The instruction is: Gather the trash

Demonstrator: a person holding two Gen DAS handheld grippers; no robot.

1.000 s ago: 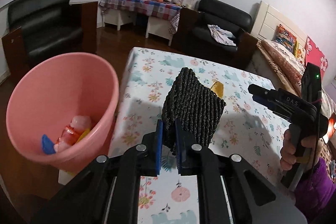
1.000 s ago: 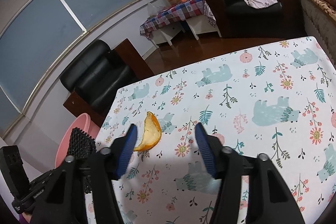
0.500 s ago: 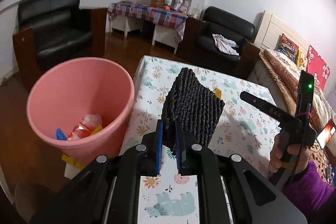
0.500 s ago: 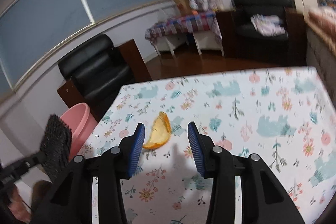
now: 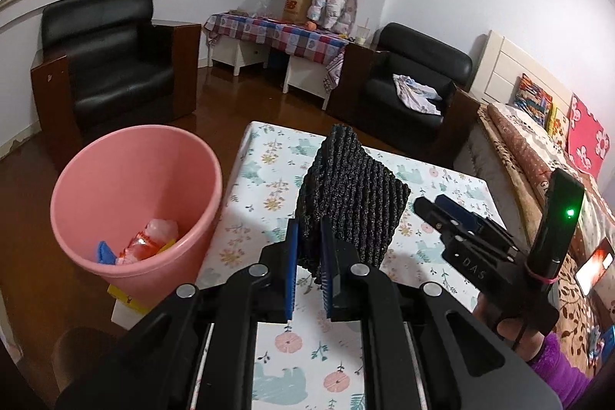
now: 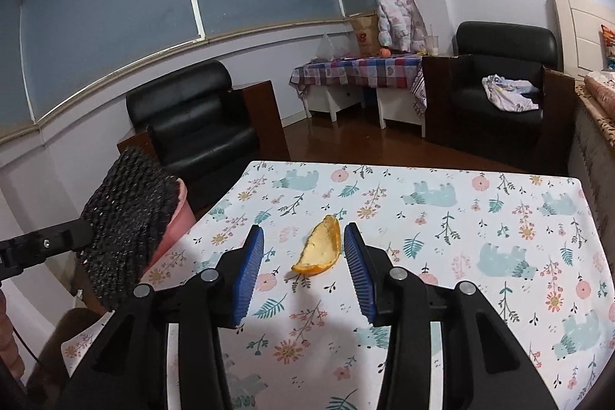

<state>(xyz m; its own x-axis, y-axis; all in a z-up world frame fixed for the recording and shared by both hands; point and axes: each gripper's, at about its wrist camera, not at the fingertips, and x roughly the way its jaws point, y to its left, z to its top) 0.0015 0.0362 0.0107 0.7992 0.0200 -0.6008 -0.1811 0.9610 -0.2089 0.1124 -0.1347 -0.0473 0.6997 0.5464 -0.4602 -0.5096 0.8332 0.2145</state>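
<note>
My left gripper (image 5: 308, 237) is shut on a black foam mesh sleeve (image 5: 353, 195) and holds it upright above the table's left part. The sleeve (image 6: 127, 221) also shows at the left of the right wrist view. A pink bucket (image 5: 134, 179) with several bits of trash inside stands on the floor, left of the table and below the sleeve. An orange peel (image 6: 321, 250) lies on the floral tablecloth (image 6: 461, 218). My right gripper (image 6: 303, 237) is open, and the peel shows between its blue pads with neither pad touching it. In the left wrist view the right gripper (image 5: 442, 204) sits right of the sleeve.
Two black armchairs (image 5: 111, 64) (image 5: 415, 91) and a low table with a checked cloth (image 5: 276, 33) stand beyond the table. A bed (image 5: 538, 156) runs along the right side. A yellow and white box (image 5: 123, 302) sits under the bucket.
The left gripper has risen with the sleeve. The right gripper has rolled level and shifted, so the peel now sits between its pads, and its jaws have narrowed a little.
</note>
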